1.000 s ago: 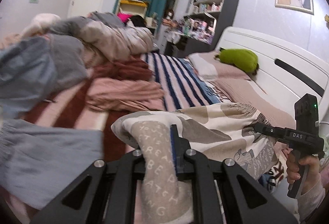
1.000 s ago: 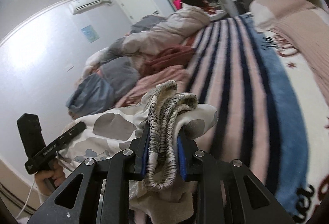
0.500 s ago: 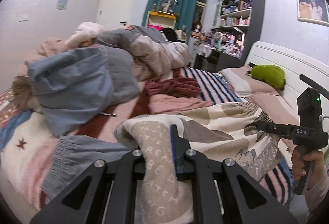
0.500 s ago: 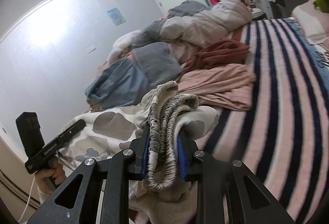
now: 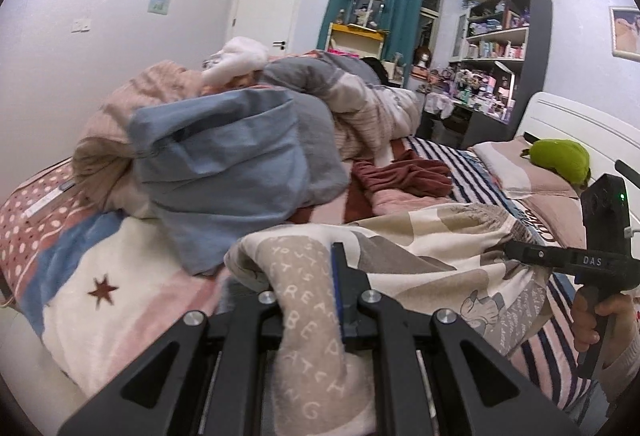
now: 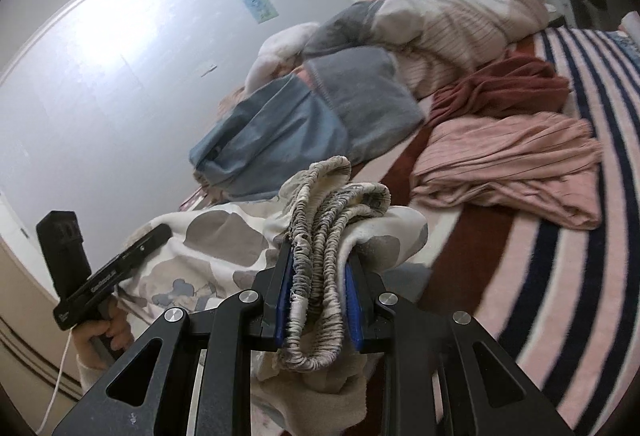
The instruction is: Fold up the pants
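Cream pants with grey patches and printed letters hang stretched between both grippers above the bed. My left gripper is shut on a lettered leg end of the fabric. My right gripper is shut on the bunched elastic waistband. In the left wrist view the right gripper shows at the right edge, held by a hand. In the right wrist view the left gripper shows at lower left with the pants spread toward it.
The bed carries a striped blanket, a blue-grey cloth heap, a dark red garment, a pink folded garment and a bundled duvet. A green plush lies on a pillow by the white headboard. Shelves stand behind.
Both views have swung toward the left side of the bed, with the blue-grey heap and wall now filling more of the picture. The pants stay clamped in both grippers.
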`<state>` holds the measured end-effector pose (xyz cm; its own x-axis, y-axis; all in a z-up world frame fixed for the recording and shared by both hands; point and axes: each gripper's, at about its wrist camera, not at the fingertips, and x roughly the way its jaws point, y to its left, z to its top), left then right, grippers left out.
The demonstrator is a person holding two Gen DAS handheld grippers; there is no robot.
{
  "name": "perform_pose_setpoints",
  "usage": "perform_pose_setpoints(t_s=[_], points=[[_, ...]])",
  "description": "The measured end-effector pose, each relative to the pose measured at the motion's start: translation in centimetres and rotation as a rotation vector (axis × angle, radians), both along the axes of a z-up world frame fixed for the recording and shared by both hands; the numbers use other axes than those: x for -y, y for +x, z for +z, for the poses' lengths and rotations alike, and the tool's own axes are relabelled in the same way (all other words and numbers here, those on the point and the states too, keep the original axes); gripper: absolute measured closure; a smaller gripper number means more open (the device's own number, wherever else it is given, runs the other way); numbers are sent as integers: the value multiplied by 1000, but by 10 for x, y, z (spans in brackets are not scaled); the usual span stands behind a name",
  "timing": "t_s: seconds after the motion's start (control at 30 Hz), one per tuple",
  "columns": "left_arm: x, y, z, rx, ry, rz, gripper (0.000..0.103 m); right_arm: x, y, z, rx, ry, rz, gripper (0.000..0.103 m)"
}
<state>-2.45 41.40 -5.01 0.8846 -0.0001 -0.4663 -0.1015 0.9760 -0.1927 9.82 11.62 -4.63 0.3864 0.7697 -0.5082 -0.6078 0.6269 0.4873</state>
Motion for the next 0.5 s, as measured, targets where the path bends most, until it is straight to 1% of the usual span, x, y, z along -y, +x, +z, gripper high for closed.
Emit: perform_pose_setpoints(t_s=[0.1, 0.2, 0.37, 0.5], points=[[-16, -5, -16, -35, -11, 25, 95, -15, -7, -11, -21, -3, 33, 85], [-24, -8, -38, -85, -43, 19, 95, -22, -16, -31, -56, -24, 46, 85], [-25, -10, -72, -153, -85, 19, 93, -14, -23, -64, -135, -39, 29, 85], [-27, -8, -91, -195, -104, 29, 90, -9, -29, -75, -142, -45, 9, 85]])
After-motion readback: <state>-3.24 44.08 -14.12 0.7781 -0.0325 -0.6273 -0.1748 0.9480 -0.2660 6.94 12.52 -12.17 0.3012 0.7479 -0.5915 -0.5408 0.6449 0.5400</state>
